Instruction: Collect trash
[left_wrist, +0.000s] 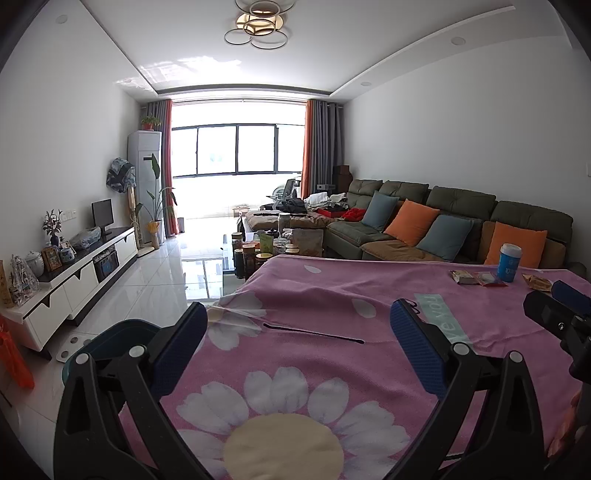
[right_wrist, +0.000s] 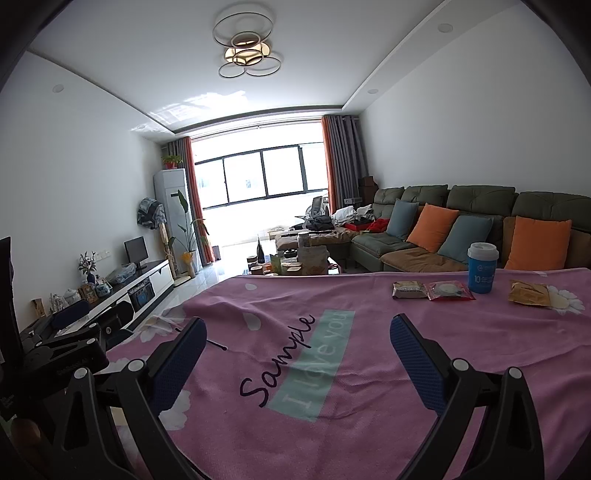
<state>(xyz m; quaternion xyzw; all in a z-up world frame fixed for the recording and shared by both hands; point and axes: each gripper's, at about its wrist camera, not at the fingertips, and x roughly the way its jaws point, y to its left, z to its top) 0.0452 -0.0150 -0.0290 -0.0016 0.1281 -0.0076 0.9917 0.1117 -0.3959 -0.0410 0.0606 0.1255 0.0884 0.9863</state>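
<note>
Grippers, two, hand-held, black frames with blue textured pads. Left gripper (left_wrist: 298, 325): jaws spread wide, nothing between them, hovering over the near left part of the table. Right gripper (right_wrist: 298, 339): jaws likewise spread wide and empty, over the printed lettering on the cloth.

Tablecloth (right_wrist: 369, 424): pink, with white daisy print, a teal band and script lettering; covers the table.

Trash, at the far right side of the table, well apart from both grippers:
- dark snack wrapper (right_wrist: 408, 290), lying flat, leftmost;
- red packet (right_wrist: 448, 291), clear window, touching the dark wrapper's right edge;
- blue cup (right_wrist: 482, 272), white lid, upright, just behind the red packet;
- tan wrapper (right_wrist: 529, 293), flat, right of the cup.

Bin (left_wrist: 110, 339): dark teal, on the floor just beside the table's left edge, seen in the left wrist view behind the left finger.

Surroundings: sofa (right_wrist: 461, 199) with orange and blue cushions beyond the table; white TV cabinet (left_wrist: 81, 273) along the left wall; cluttered coffee table (left_wrist: 266, 247) mid-room.
</note>
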